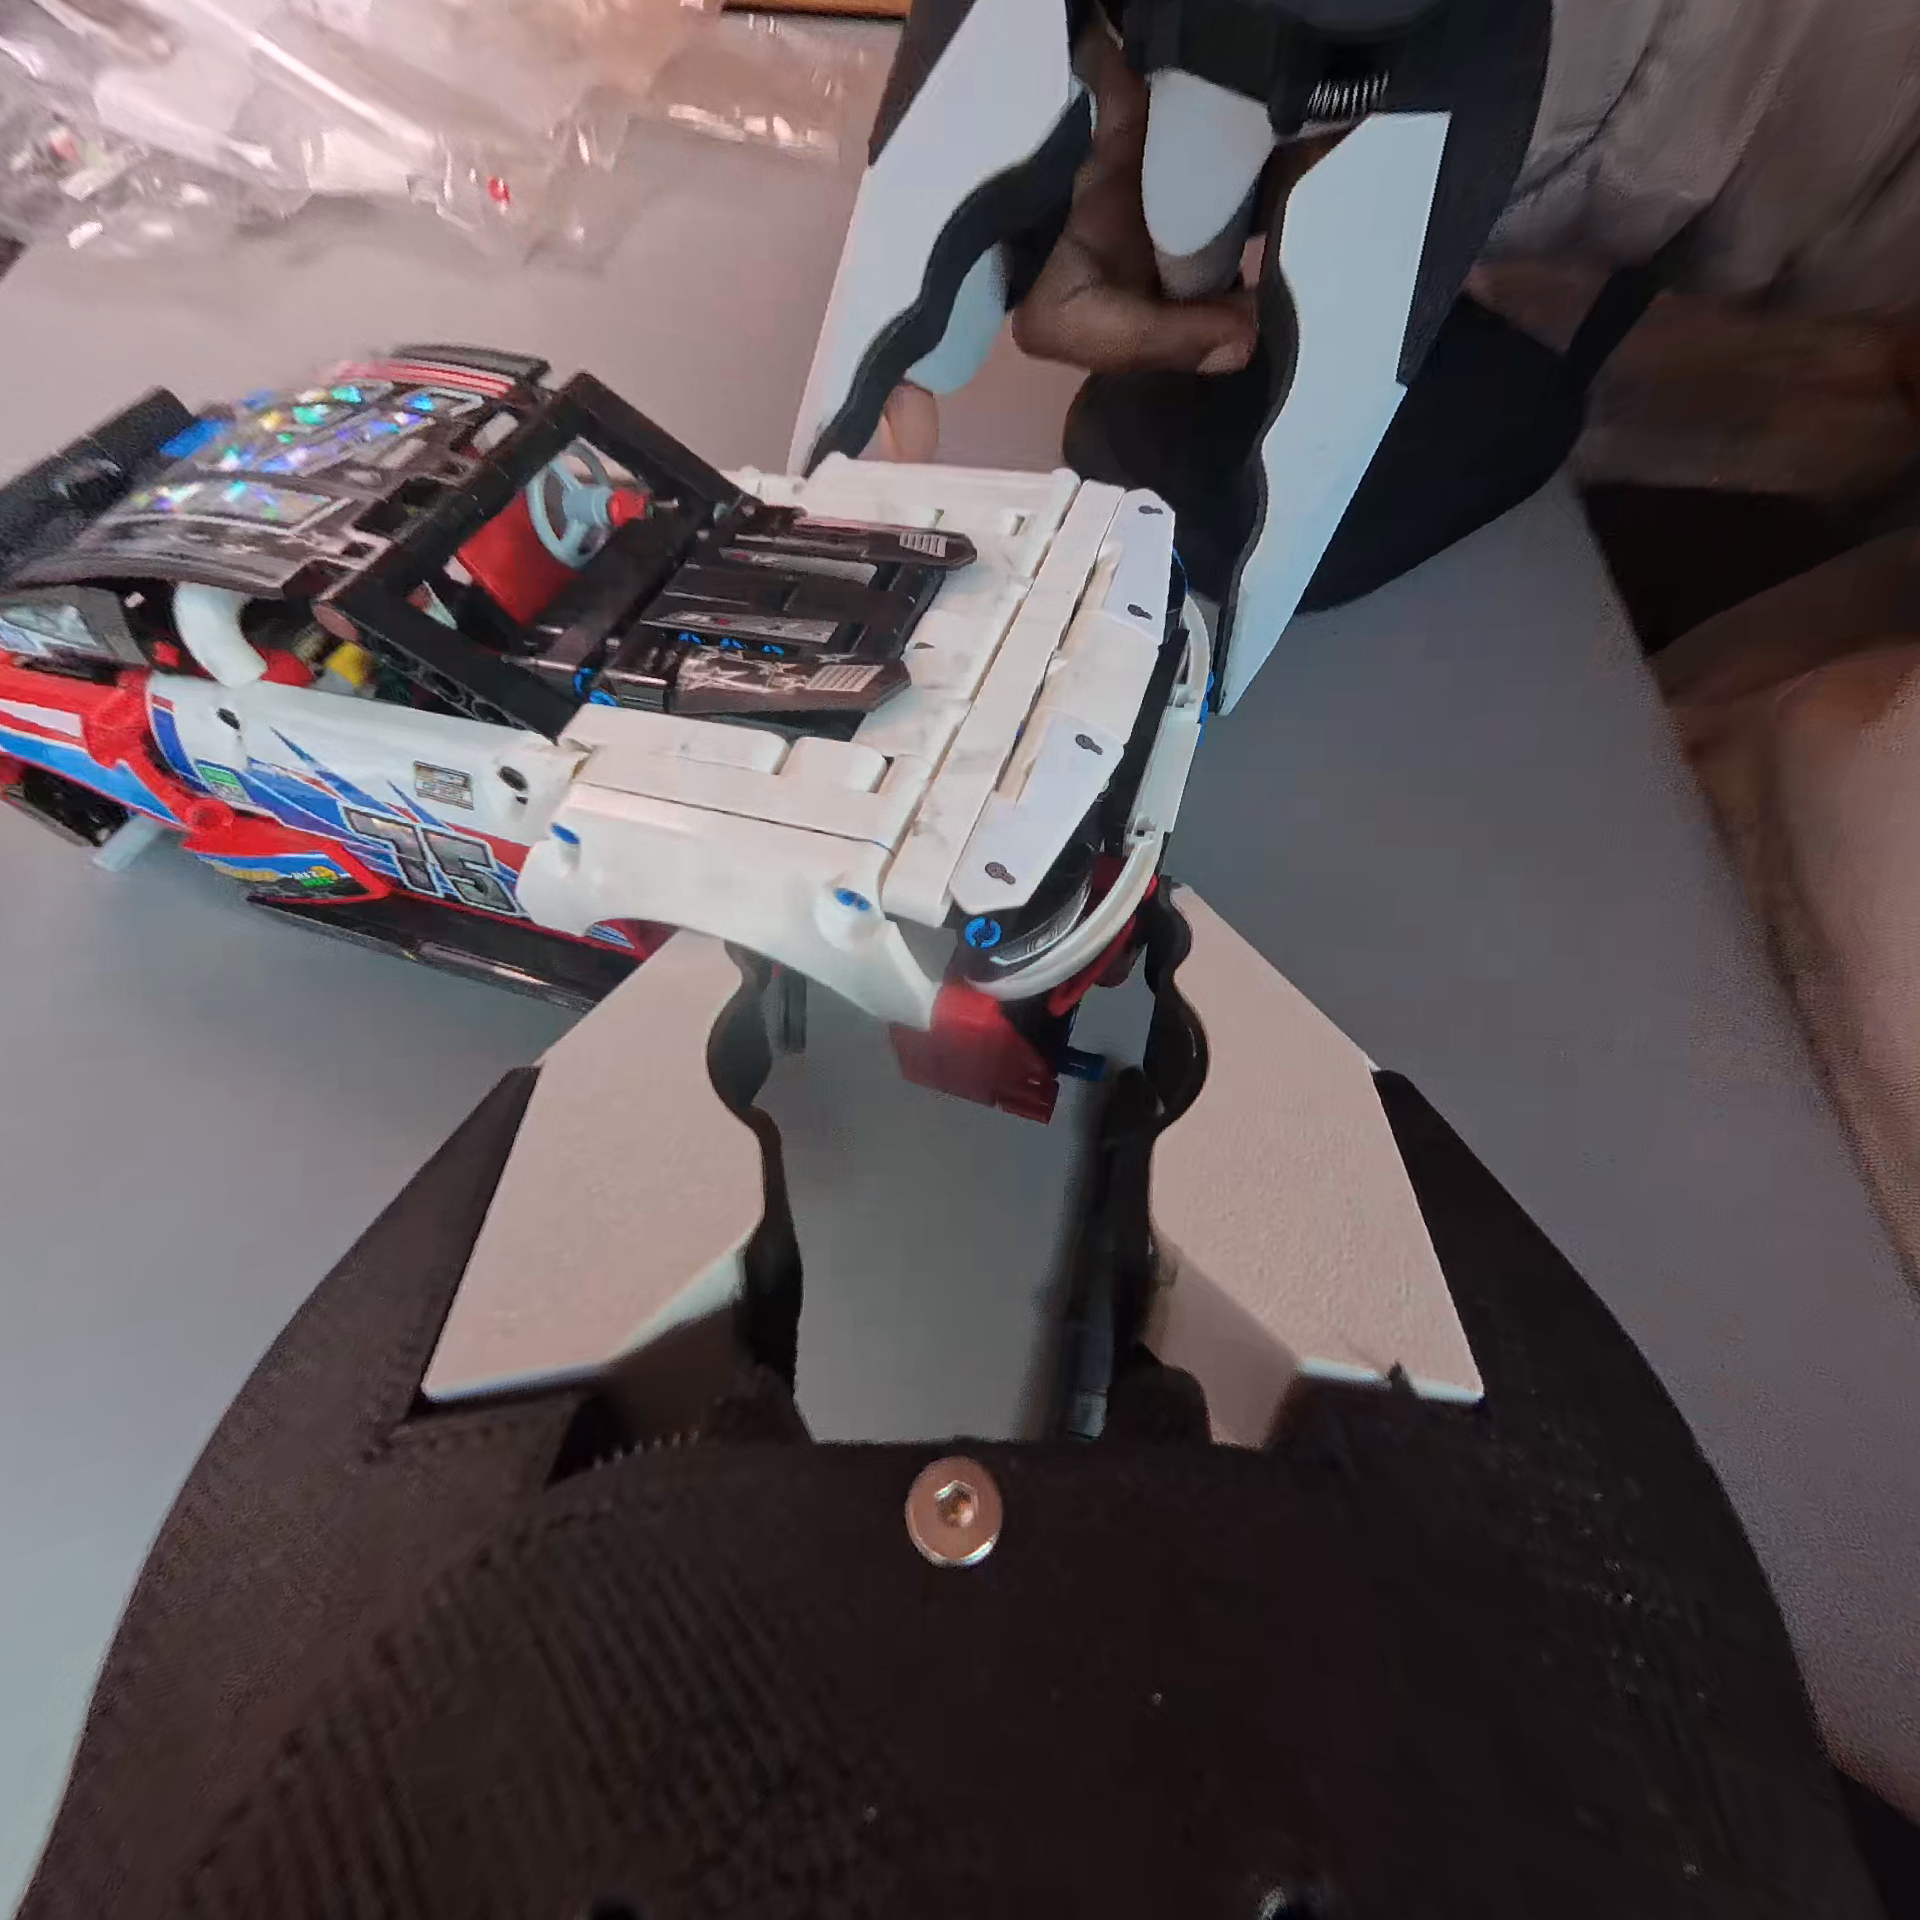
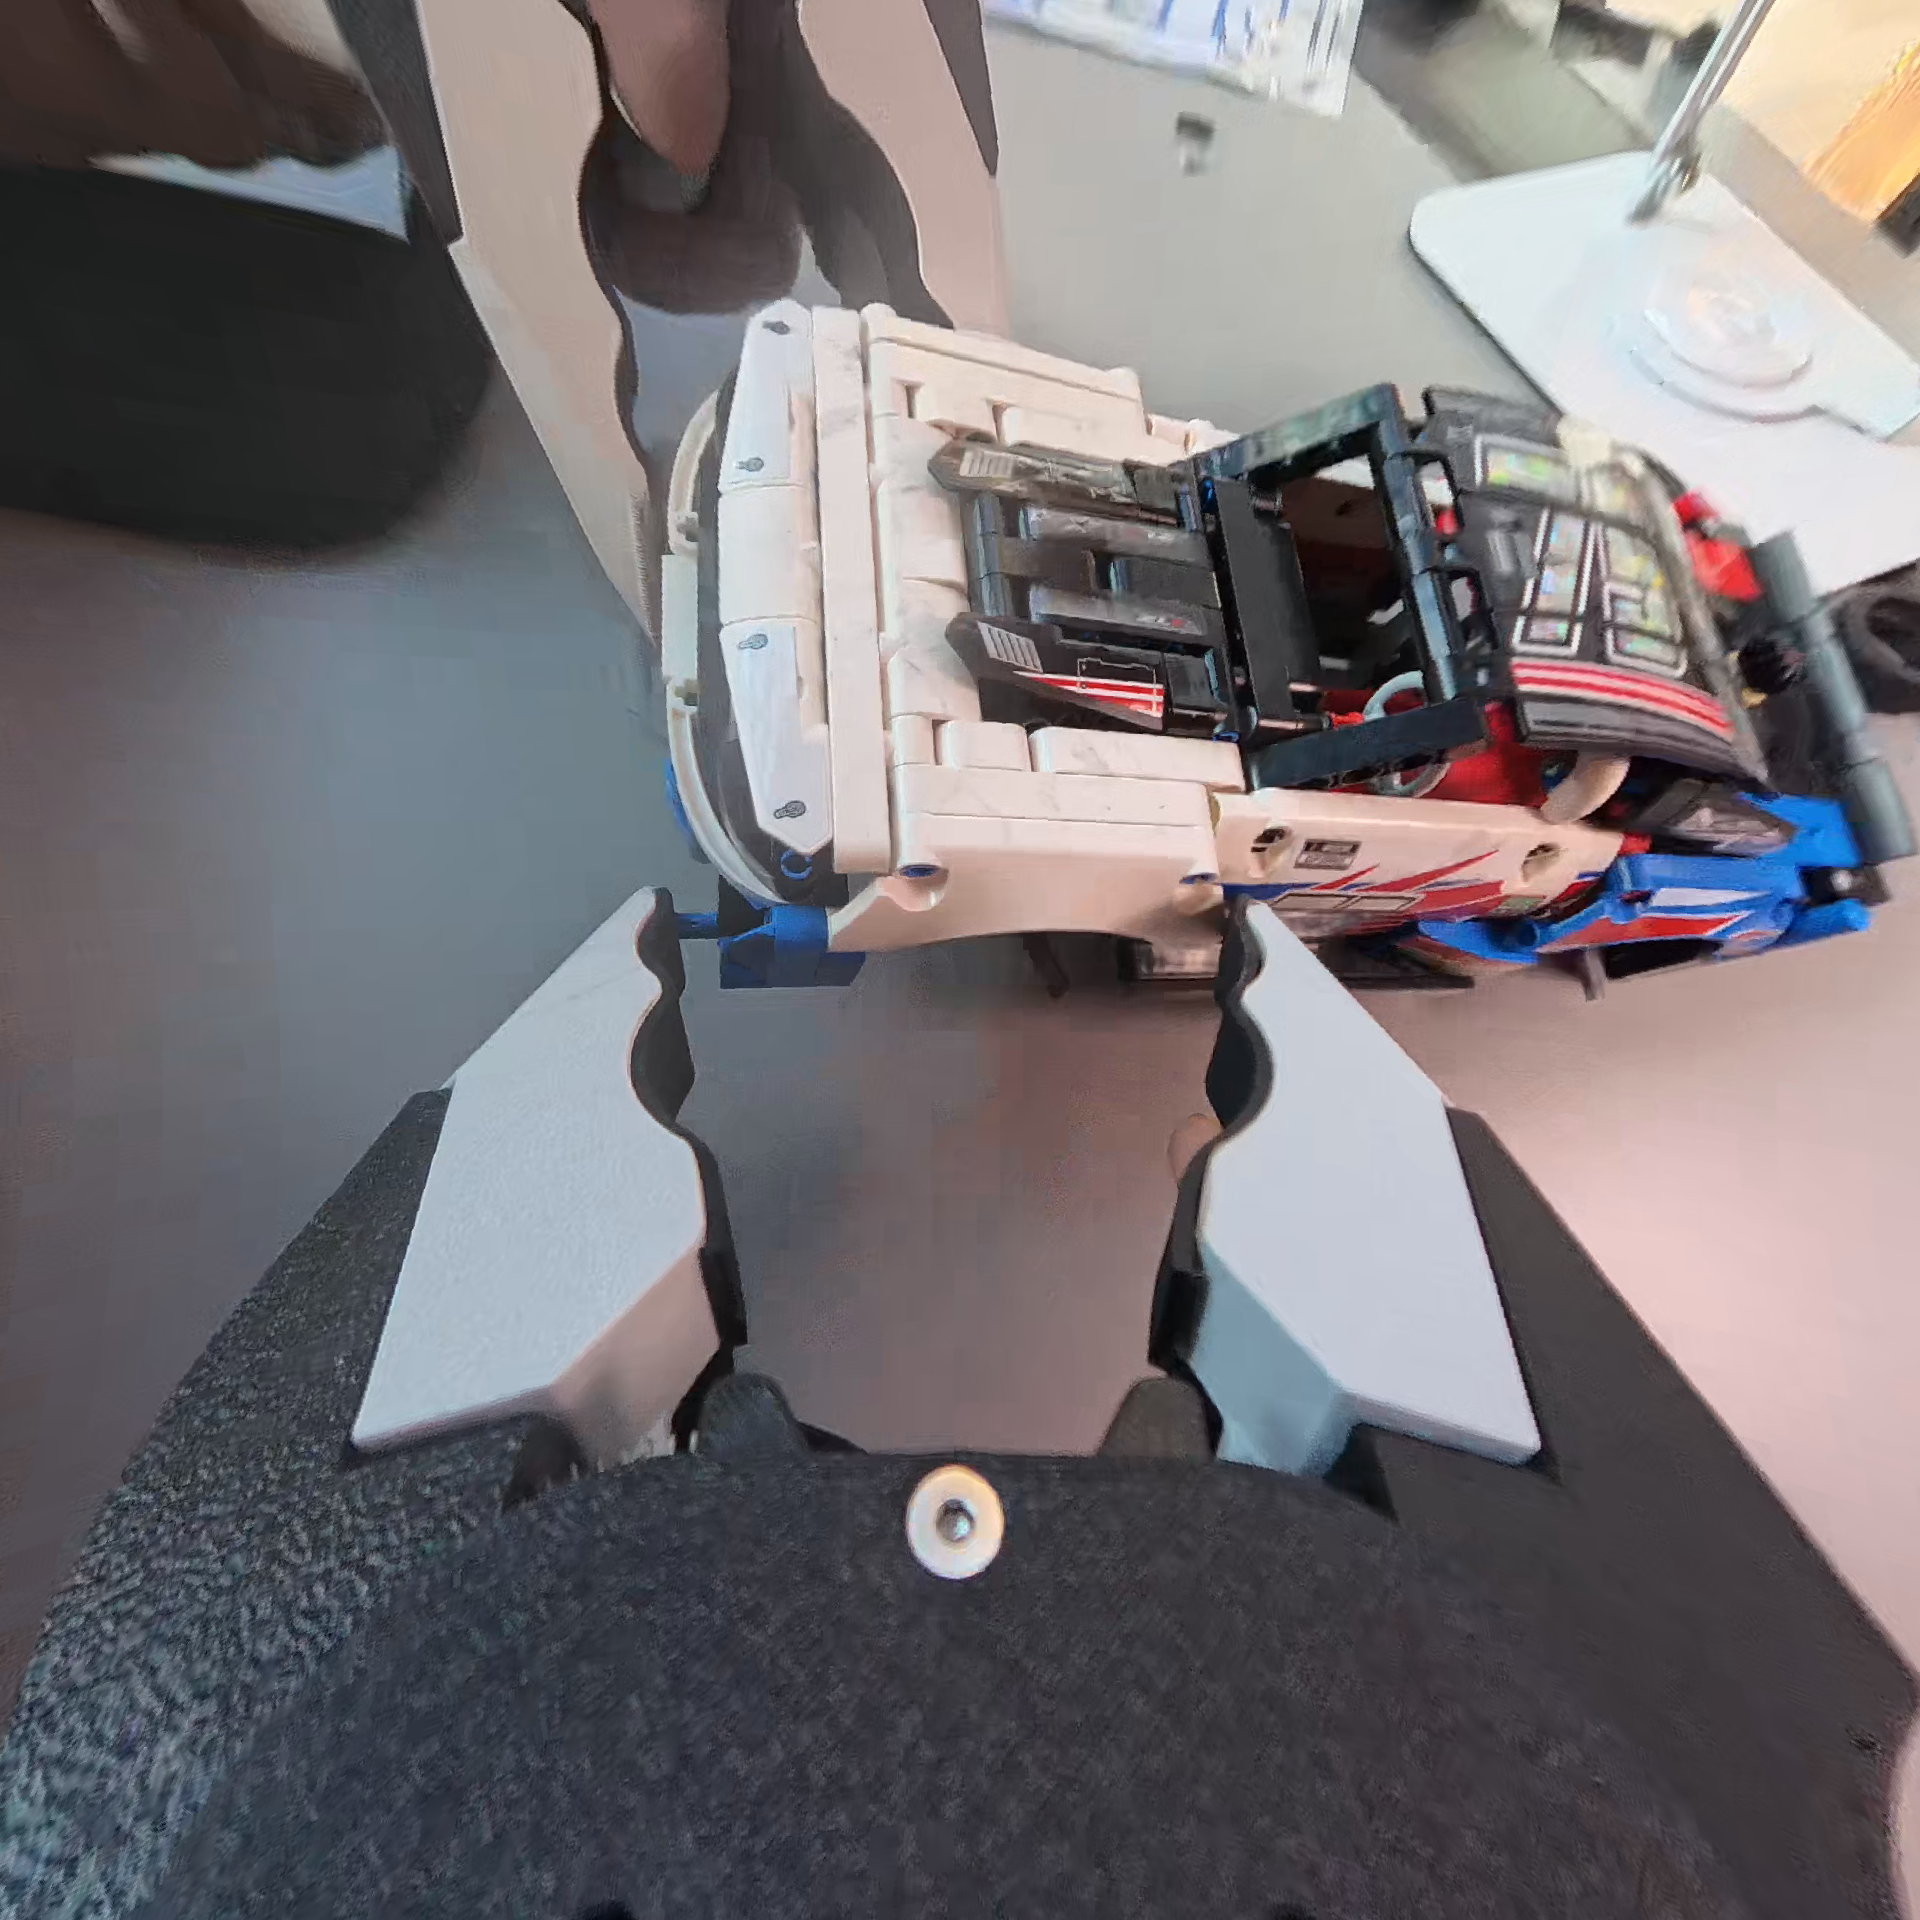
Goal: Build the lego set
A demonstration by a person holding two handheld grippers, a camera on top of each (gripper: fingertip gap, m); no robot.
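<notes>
A white, red, blue and black brick-built race car is lying on the grey table. Its long axis is running across the table, and its white hood end is pointing toward the gap between the two grippers. In the left wrist view the tail is going away to the left of the hood; in the right wrist view the car is stretching to the right of the hood.

The left gripper is standing with its fingers spread apart and gripping nothing; they are sitting just beside the car's front corner, near a red bumper piece. The right gripper is also holding its fingers wide open and empty, close to the side of the hood, where a blue bumper piece is showing.

Only the left wrist view is showing clear plastic bags behind the car, and a hand on the other gripper. Only the right wrist view is showing a flat white stand base with a metal pole, beyond the car's roof.
</notes>
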